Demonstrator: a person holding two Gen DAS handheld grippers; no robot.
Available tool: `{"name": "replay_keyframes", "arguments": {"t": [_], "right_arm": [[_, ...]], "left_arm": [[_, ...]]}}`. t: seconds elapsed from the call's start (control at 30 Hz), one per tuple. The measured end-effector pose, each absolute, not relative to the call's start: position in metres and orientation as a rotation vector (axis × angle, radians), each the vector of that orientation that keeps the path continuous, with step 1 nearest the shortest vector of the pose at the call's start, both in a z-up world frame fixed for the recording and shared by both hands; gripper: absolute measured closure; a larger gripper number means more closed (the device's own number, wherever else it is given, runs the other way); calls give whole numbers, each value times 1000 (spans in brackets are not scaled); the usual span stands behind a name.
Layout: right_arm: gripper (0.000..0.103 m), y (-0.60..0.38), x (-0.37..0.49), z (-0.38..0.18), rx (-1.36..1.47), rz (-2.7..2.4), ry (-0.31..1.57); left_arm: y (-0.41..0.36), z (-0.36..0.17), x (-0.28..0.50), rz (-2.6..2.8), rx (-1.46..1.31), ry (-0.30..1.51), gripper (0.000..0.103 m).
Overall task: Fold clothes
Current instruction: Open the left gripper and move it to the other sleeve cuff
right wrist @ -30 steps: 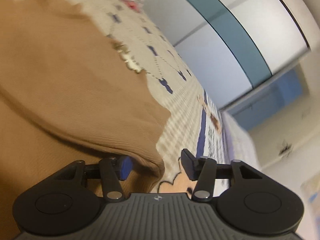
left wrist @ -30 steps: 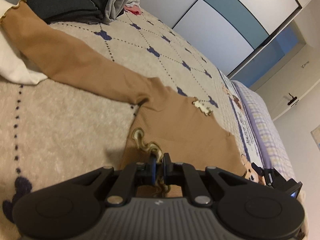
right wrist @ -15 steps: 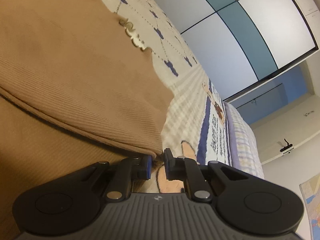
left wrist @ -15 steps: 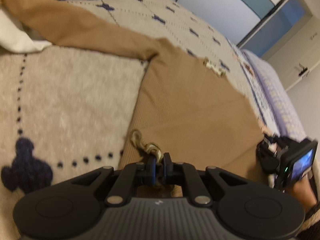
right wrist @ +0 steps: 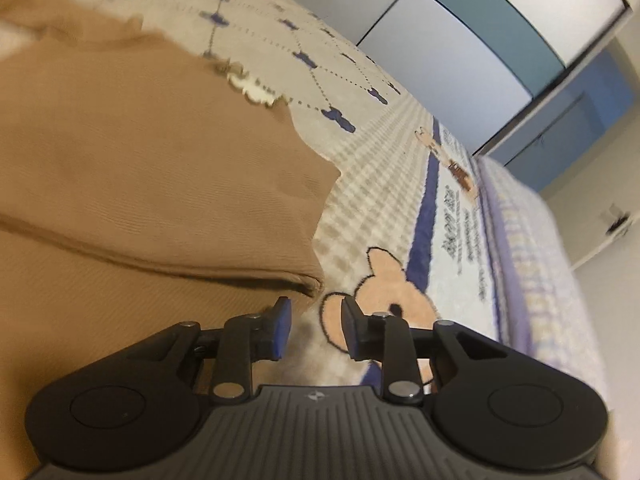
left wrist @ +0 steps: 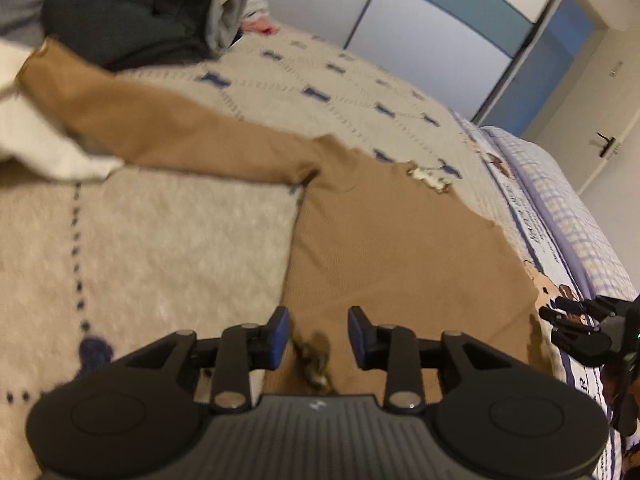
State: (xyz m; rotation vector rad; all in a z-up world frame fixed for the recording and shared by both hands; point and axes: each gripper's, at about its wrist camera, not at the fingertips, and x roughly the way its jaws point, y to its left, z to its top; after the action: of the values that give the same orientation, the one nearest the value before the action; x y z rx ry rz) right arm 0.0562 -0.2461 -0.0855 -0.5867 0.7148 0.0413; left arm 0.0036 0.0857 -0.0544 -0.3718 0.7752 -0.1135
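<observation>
A tan ribbed sweater (left wrist: pixel 400 248) lies folded over on the cream bedspread (left wrist: pixel 160 240), one sleeve (left wrist: pixel 168 128) stretching to the far left. My left gripper (left wrist: pixel 316 334) hovers over its near left corner, jaws opening, the frilly trim (left wrist: pixel 314 364) lying loose between the pads. In the right wrist view the same sweater (right wrist: pixel 140 184) fills the left side. My right gripper (right wrist: pixel 314 330) is off its folded right corner (right wrist: pixel 310 280), jaws opening with only the bear-print blanket between them. The right gripper (left wrist: pixel 580 328) also shows at the left view's right edge.
A pile of dark and grey clothes (left wrist: pixel 160 16) sits at the far left of the bed, with a white garment (left wrist: pixel 36 140) under the sleeve end. A checked lilac sheet (left wrist: pixel 568 208) runs along the bed's right side. Wardrobe doors (left wrist: pixel 420 28) stand behind.
Both grippers have let go of the sweater: the left released the frilly corner, the right released the folded edge and drew back slightly. The sweater now lies flat.
</observation>
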Motion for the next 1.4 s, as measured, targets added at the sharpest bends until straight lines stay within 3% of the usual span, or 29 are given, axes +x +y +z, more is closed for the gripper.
{"name": "replay_keyframes", "arguments": {"t": [0.23, 0.57, 0.73, 0.87, 0.97, 1.07, 1.2, 1.27, 1.4], "right_arm": [[74, -248, 66, -75, -343, 93, 643], [74, -245, 86, -96, -221, 111, 743], [74, -242, 86, -96, -196, 89, 760], [72, -239, 83, -91, -191, 83, 761], [63, -239, 79, -85, -160, 87, 745], [62, -239, 75, -79, -134, 93, 724], [57, -237, 72, -73, -125, 95, 705], [57, -236, 70, -71, -120, 97, 697], [56, -234, 70, -68, -99, 105, 693]], "left_arm": [[66, -62, 12, -264, -309, 796, 69], [46, -84, 14, -319, -170, 830, 69], [55, -79, 18, -302, -227, 828, 68], [67, -75, 27, -241, -260, 801, 55], [75, -74, 33, -214, -292, 791, 51], [80, -72, 38, -160, -290, 775, 31], [94, -67, 47, -101, -326, 745, 28], [106, -64, 53, -42, -353, 716, 19], [131, -57, 63, 76, -406, 656, 18]]}}
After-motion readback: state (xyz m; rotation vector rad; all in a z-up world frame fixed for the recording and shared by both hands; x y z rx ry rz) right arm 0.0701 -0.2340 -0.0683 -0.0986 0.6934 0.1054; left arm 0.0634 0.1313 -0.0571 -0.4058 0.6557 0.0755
